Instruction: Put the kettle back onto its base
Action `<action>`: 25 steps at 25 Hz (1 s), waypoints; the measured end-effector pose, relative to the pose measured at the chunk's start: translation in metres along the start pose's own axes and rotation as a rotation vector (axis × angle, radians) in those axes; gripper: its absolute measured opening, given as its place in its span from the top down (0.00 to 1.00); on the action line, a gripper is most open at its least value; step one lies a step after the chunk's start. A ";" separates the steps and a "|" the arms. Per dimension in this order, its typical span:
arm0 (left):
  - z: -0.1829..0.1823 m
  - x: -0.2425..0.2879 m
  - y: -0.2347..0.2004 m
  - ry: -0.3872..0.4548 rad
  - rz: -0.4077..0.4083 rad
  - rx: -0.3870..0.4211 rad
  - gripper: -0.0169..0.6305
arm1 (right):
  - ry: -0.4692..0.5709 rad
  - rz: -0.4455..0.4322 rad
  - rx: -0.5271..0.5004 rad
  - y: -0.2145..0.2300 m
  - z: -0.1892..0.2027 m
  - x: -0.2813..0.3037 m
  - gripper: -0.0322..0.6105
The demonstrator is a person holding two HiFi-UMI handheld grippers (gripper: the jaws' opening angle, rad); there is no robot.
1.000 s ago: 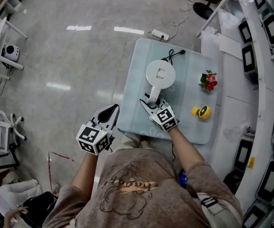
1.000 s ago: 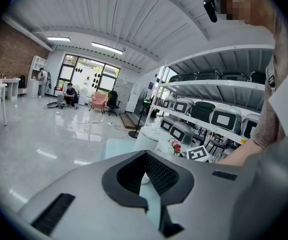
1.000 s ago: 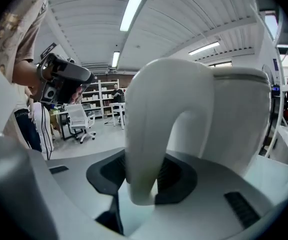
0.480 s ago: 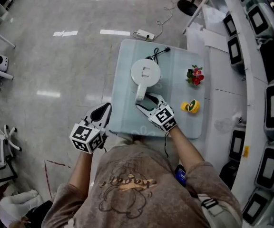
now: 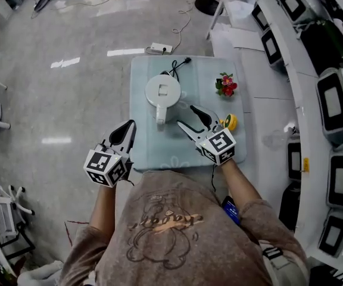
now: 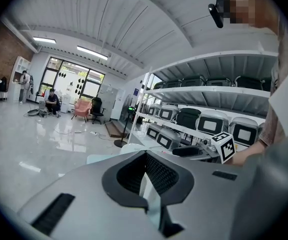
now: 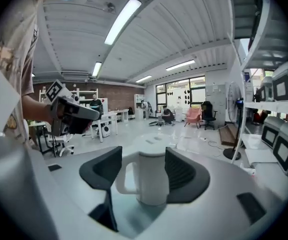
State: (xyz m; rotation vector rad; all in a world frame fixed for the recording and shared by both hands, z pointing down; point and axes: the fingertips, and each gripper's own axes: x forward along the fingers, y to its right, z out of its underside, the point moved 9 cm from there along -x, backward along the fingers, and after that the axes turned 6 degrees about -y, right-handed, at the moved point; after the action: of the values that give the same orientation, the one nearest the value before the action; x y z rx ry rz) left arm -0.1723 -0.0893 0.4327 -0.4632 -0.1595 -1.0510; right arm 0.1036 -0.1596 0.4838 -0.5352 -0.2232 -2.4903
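I logged: kettle [image 5: 162, 91] upright, seemingly seated on its unseen base; nothing left to do. My right gripper [image 5: 185, 115]: jaws just opened, empty, clear of it. My left gripper [image 5: 128, 125]: jaws together, empty.

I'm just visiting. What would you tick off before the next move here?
1. Kettle upright on the table: ok.
2. Kettle seated on its base: cannot tell, no base shows beneath it.
3. Right gripper free of the kettle: ok, its jaws have just been opening, nothing between them.
4. Left gripper out of the way: ok, shut, empty, off the table's left side.
5. Flowers and yellow object apart from the kettle: ok.
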 end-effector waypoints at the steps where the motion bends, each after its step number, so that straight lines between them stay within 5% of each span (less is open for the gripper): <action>1: -0.003 0.001 0.001 0.006 0.007 0.007 0.94 | 0.016 0.019 0.017 0.002 -0.005 -0.008 0.54; 8: -0.022 0.004 0.009 0.064 0.020 0.049 0.94 | 0.095 0.125 0.087 0.006 -0.029 -0.052 0.55; 12: -0.026 0.008 0.011 0.095 0.014 0.094 0.94 | 0.140 0.173 0.049 -0.003 -0.030 -0.064 0.78; 19: -0.015 0.009 0.008 0.095 -0.010 0.102 0.94 | 0.182 0.290 0.067 -0.013 -0.021 -0.072 0.94; 25: 0.002 0.005 0.003 0.086 -0.040 0.087 0.94 | 0.172 0.318 0.110 -0.017 -0.002 -0.070 0.95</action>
State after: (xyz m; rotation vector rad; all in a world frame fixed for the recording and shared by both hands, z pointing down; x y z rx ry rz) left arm -0.1666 -0.0912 0.4356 -0.3366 -0.1381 -1.0967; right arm 0.1460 -0.1104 0.4514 -0.2835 -0.1899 -2.1848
